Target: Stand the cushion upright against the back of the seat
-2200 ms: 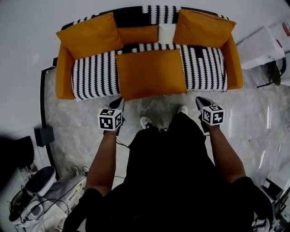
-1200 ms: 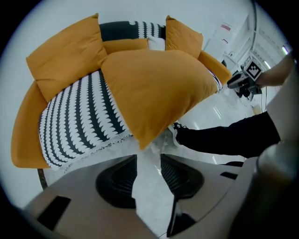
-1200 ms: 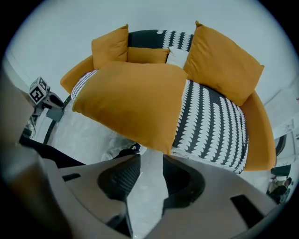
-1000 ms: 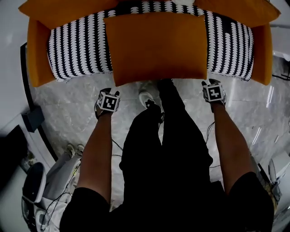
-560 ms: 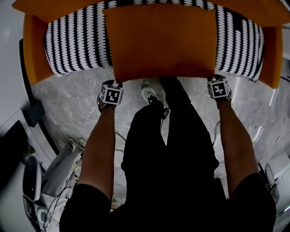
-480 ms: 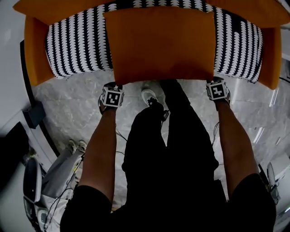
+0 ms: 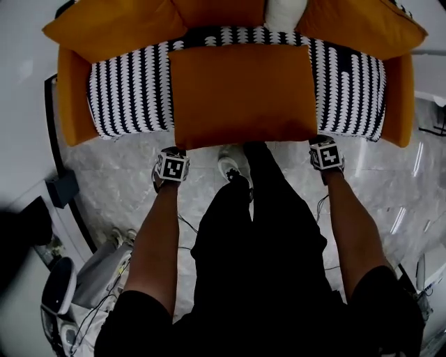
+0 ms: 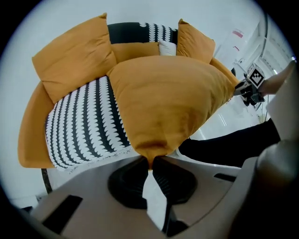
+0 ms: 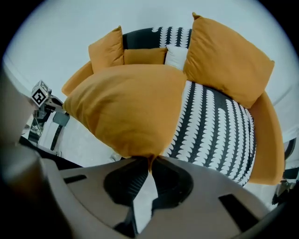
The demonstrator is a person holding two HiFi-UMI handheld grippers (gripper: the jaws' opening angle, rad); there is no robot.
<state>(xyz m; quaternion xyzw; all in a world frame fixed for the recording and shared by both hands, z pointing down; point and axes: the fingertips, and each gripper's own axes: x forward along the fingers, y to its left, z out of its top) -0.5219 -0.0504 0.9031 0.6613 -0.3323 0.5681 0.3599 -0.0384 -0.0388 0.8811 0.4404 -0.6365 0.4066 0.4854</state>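
Observation:
A large orange cushion point(image 7: 242, 94) lies on the black-and-white seat point(image 7: 129, 97) of an orange sofa, its front edge raised off the seat. My left gripper point(image 7: 174, 148) points down at the cushion's front left corner. In the left gripper view its jaws point(image 8: 150, 161) are closing, with that corner of the cushion point(image 8: 168, 98) pinched between the pads. My right gripper point(image 7: 322, 141) is at the front right corner. Its jaws point(image 9: 150, 163) are closing too, pinching that corner of the cushion point(image 9: 126, 107).
Two big orange cushions point(image 7: 111, 28) point(image 7: 362, 24) lean at the sofa's back corners, with a smaller orange one and a white pillow point(image 7: 284, 10) between them. The person's legs and shoe point(image 7: 230, 166) stand on the marble floor before the sofa. Equipment point(image 7: 59, 307) sits bottom left.
Both grippers went from open at the cushion's front corners to pinched on them. They rose slightly, and the cushion's front edge lifted with them.

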